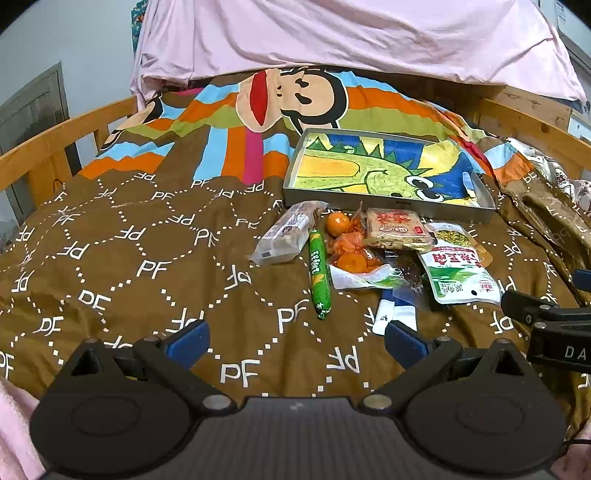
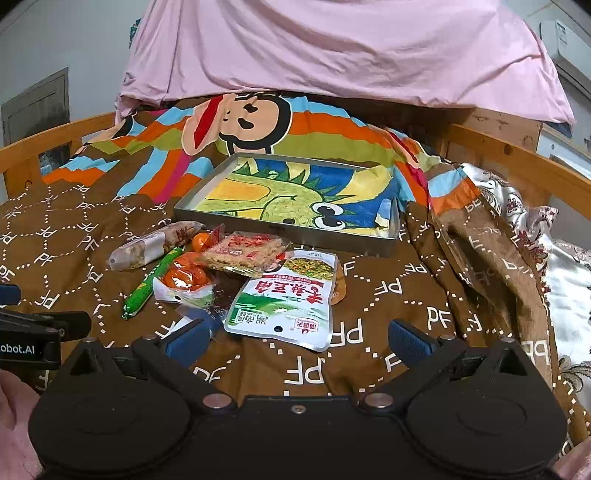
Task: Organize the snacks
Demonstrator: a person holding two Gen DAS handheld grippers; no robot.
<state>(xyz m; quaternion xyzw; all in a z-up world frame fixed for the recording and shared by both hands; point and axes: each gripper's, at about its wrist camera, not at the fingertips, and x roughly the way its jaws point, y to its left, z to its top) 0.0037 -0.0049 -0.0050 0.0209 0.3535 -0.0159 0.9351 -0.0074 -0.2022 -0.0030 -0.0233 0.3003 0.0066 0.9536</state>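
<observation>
A pile of snacks lies on the brown bedspread in front of a metal tray [image 1: 388, 206] [image 2: 288, 236] with a dinosaur picture. The pile holds a green sausage stick [image 1: 318, 273] [image 2: 151, 284], a clear bag of nut bars [image 1: 288, 232] [image 2: 155, 245], orange jelly cups [image 1: 351, 251] [image 2: 184, 277], a rice cracker pack [image 1: 397, 227] [image 2: 243, 253] and a green-white pouch [image 1: 460, 275] [image 2: 284, 299]. My left gripper [image 1: 295, 341] is open and empty, short of the pile. My right gripper [image 2: 299, 341] is open and empty, just before the pouch.
A wooden bed rail [image 1: 55, 147] [image 2: 517, 155] runs round the bed. A pink quilt [image 1: 351, 33] is heaped at the back. A folded brown cover and floral cloth [image 2: 535, 240] lie to the right. The right gripper also shows at the left wrist view's right edge [image 1: 554, 325].
</observation>
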